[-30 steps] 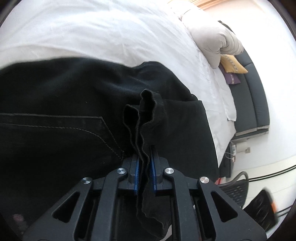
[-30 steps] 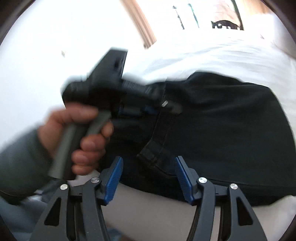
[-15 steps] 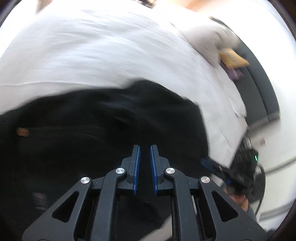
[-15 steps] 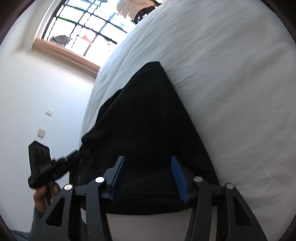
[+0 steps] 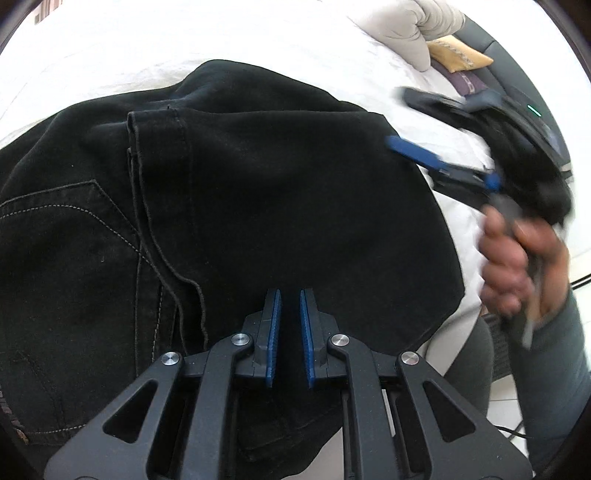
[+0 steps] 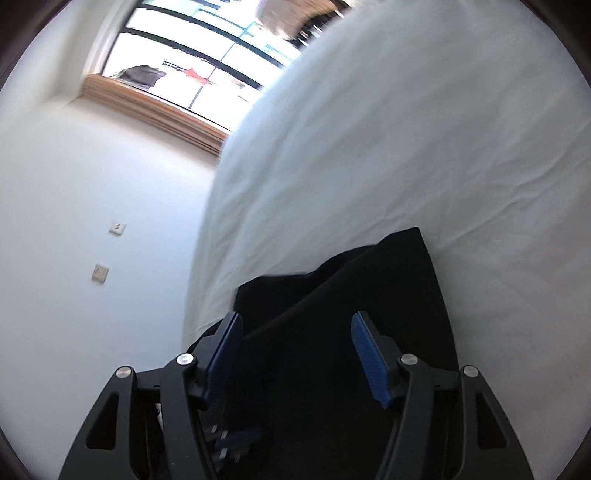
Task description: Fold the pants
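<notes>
The black pants (image 5: 258, 206) lie folded on a white bed (image 5: 184, 40), close to its near edge. One leg end with a stitched hem lies over the part with the back pocket (image 5: 70, 236). In the right wrist view only a dark corner of the pants (image 6: 369, 295) shows on the sheet.

The left gripper (image 5: 290, 306) hangs just over the cloth. Its blue pads are almost together, with a thin gap, and nothing is between them. The right gripper (image 6: 295, 354) has just been opening its jaws. They stand wide apart over the edge of the pants, and the pads do not press on the cloth.

At the right side of the bed, a hand (image 5: 517, 266) in a grey sleeve (image 5: 554, 369) holds that right gripper (image 5: 443, 162), which looks blurry. Far off on the bed sit a pale pillow (image 5: 413, 26) and a yellow cushion (image 5: 458, 55), next to a dark sofa (image 5: 517, 85). A window (image 6: 192, 62) with a wooden sill and two wall switches (image 6: 109, 251) show beside the bed. The left part of the pants is cut off by the picture edge.
</notes>
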